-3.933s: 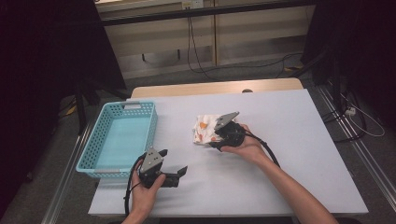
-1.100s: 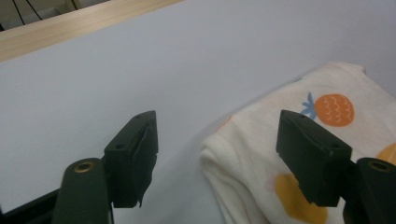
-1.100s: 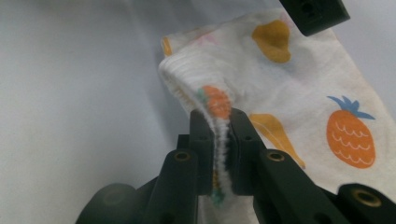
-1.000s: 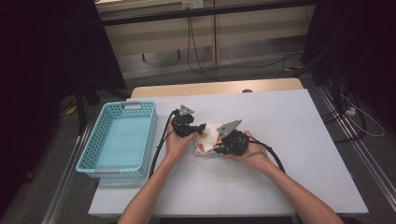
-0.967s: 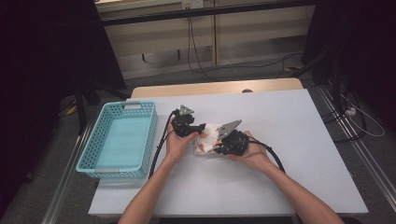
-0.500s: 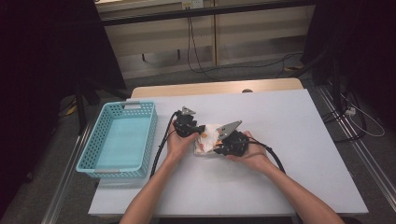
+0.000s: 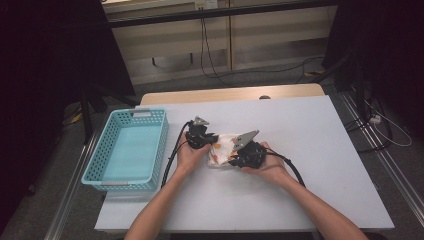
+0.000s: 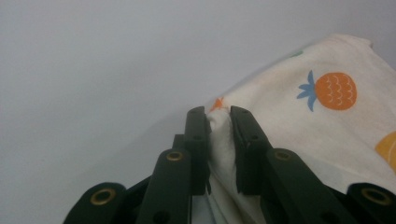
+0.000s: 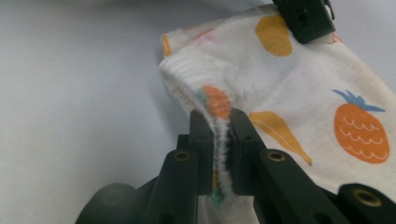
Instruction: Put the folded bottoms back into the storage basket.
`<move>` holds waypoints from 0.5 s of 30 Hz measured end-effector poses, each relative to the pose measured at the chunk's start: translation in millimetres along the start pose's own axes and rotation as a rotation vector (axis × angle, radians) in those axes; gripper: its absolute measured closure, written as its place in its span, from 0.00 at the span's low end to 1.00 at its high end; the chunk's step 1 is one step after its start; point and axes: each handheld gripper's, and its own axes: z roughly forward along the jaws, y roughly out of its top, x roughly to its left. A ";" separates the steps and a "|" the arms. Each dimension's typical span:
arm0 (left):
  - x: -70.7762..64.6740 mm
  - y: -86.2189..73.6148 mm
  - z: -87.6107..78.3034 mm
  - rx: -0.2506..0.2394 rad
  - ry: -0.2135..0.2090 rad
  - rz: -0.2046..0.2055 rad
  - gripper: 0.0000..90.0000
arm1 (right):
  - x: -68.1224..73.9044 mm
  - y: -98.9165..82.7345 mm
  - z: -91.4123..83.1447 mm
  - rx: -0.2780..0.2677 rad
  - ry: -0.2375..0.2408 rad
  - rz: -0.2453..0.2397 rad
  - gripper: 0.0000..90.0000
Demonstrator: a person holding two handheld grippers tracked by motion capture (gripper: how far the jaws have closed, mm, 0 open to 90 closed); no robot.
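A person works at a white table (image 7: 310, 150). A small cream cloth printed with orange fruit (image 7: 223, 148) lies just to the right of a light-blue basket (image 7: 107, 155). The left gripper (image 8: 218, 122) has just been closing and now pinches one edge of the cloth between its jaws. The right gripper (image 9: 217, 122) is clamped on a ribbed hem at the cloth's other side. With both edges held, the step in hand looks like securing the cloth. Next, probably, lifting both hands together, keeping it taut, toward the basket.
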 end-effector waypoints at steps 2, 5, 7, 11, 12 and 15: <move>-0.9 0.6 -0.4 -0.006 0.016 0.008 0.88 | 0.7 0.2 0.7 -0.002 -0.004 0.000 0.91; -0.5 0.8 -2.1 -0.014 0.014 -0.006 0.88 | 1.2 0.1 0.8 -0.006 -0.008 0.001 0.91; 0.4 0.6 -3.0 -0.021 0.011 -0.016 0.88 | 0.8 0.1 0.3 -0.013 -0.009 0.006 0.91; 2.0 3.5 -8.9 -0.041 0.012 0.000 0.89 | 1.3 0.7 0.1 -0.026 -0.010 0.017 0.91; 1.5 4.5 -11.1 -0.054 0.019 -0.009 0.89 | 1.5 1.1 0.0 -0.028 -0.010 0.016 0.91; -0.8 7.4 -16.5 -0.077 0.019 -0.005 0.89 | 2.5 2.3 0.0 -0.038 -0.008 0.018 0.91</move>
